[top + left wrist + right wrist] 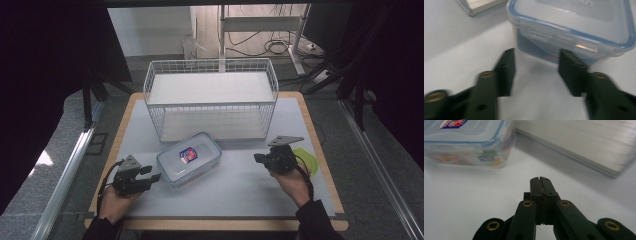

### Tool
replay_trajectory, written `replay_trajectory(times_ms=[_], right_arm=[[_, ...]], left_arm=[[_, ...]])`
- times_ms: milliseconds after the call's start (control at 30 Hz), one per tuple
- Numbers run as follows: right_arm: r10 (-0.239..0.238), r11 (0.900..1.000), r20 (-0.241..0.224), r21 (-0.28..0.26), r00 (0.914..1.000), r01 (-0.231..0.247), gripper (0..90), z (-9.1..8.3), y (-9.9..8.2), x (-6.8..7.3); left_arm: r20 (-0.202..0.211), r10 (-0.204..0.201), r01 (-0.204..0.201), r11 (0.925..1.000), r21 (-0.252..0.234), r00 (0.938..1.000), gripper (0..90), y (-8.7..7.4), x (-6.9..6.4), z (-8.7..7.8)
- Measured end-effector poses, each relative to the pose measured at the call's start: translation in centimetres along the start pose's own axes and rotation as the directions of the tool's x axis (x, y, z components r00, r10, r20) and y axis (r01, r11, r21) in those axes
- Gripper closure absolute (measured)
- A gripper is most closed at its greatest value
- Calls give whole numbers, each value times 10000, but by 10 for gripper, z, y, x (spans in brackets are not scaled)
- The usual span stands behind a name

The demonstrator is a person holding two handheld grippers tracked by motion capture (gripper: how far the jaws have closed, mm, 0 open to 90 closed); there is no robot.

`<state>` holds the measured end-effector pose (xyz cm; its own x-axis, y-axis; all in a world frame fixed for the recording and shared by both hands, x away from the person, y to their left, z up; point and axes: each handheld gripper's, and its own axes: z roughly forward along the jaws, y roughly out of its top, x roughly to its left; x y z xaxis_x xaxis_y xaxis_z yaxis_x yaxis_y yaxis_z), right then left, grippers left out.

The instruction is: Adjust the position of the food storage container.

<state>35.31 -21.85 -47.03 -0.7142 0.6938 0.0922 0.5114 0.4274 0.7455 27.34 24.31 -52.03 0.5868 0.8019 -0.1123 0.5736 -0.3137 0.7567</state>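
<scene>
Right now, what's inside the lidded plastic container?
Cannot tell. The container is closed by a clear, blue-rimmed lid bearing a sticker; its walls show printed labels, and any contents are covered.

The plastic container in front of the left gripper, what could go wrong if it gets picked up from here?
1. The left gripper is open, facing only a corner-side of the lidded container; a one-sided pinch on smooth plastic could slip or tilt.
2. The wire basket stands just behind it, so a push forward may knock the container into it.
3. The right gripper is shut and apart, giving no support.
</scene>
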Motion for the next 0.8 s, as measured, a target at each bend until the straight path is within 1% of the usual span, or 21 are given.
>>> replay_trajectory(times_ms=[33, 67, 100, 133, 167, 200, 233, 267, 300, 333, 367, 400, 433, 467, 533, 600, 633, 700, 733, 767, 800], right_arm=[[0, 10000, 0, 0, 10000, 0, 897, 0, 0, 0], [-114, 9999, -101, 43, 9999, 115, 897, 12, 5, 3], [-114, 9999, -101, 43, 9999, 115, 897, 12, 5, 3], [-173, 9998, -114, 63, 9998, 174, 897, 16, 7, 5], [-314, 9995, -126, 82, 9994, 315, 897, 26, 11, 8], [-441, 9990, -184, 86, 9989, 443, 897, 36, 17, 12], [-441, 9990, -184, 86, 9989, 443, 897, 36, 17, 12], [-559, 9984, -329, 111, 9979, 562, 897, 49, 23, 16], [-559, 9984, -329, 111, 9979, 562, 897, 49, 23, 16], [-681, 9975, -426, 131, 9968, 687, 897, 61, 28, 19], [-681, 9975, -426, 131, 9968, 687, 897, 61, 28, 19], [-669, 9975, -530, 182, 9963, 680, 897, 73, 32, 21], [-655, 9976, -565, 208, 9963, 667, 896, 78, 34, 21], [-655, 9976, -565, 208, 9963, 667, 896, 78, 34, 21], [-657, 9974, -634, 245, 9958, 674, 896, 89, 37, 21], [-530, 9981, -890, 279, 9946, 557, 895, 98, 39, 22], [-530, 9981, -890, 279, 9946, 557, 895, 98, 39, 22], [-730, 9962, -758, 429, 9945, 764, 898, 98, 38, 25], [-767, 9955, -672, 513, 9948, 802, 898, 96, 37, 25], [-767, 9955, -672, 513, 9948, 802, 898, 96, 37, 25], [-756, 9948, -648, 637, 9950, 797, 899, 92, 36, 25]], left_arm=[[0, 0, 0, 10000, 0, 10000, 606, 0, 0, 0], [-45, 24, -24, 9998, 177, 10000, 676, 2, -2, 4], [-45, 24, -24, 9998, 177, 10000, 723, 2, -2, 4], [-171, 79, -73, 9995, 323, 9998, 723, 3, -3, 6], [-253, 92, -82, 9993, 368, 9996, 793, 4, -3, 7], [-267, -51, 59, 9995, 308, 9996, 826, 5, -2, 7], [-267, -51, 59, 9995, 308, 9996, 836, 5, -2, 7], [-267, -410, 416, 9989, 223, 9988, 845, 6, 2, 8], [-267, -410, 416, 9989, 223, 9988, 856, 6, 2, 8], [-268, -642, 647, 9978, 164, 9976, 862, 6, 5, 9], [-268, -642, 647, 9978, 164, 9976, 864, 6, 5, 9], [-171, -840, 841, 9964, 80, 9963, 865, 7, 7, 11], [-144, -867, 868, 9962, 74, 9961, 866, 8, 8, 13], [-144, -867, 868, 9962, 74, 9961, 868, 8, 8, 13], [-142, -887, 888, 9960, 50, 9960, 869, 10, 8, 15], [-117, -931, 932, 9956, 27, 9956, 870, 13, 10, 19], [-117, -931, 932, 9956, 27, 9956, 870, 13, 10, 19], [-195, -961, 962, 9954, 35, 9952, 871, 16, 10, 23], [-297, -894, 898, 9959, 121, 9956, 879, 19, 11, 30], [-297, -894, 898, 9959, 121, 9956, 881, 19, 11, 30], [-337, -805, 814, 9964, 257, 9962, 884, 22, 11, 36]])
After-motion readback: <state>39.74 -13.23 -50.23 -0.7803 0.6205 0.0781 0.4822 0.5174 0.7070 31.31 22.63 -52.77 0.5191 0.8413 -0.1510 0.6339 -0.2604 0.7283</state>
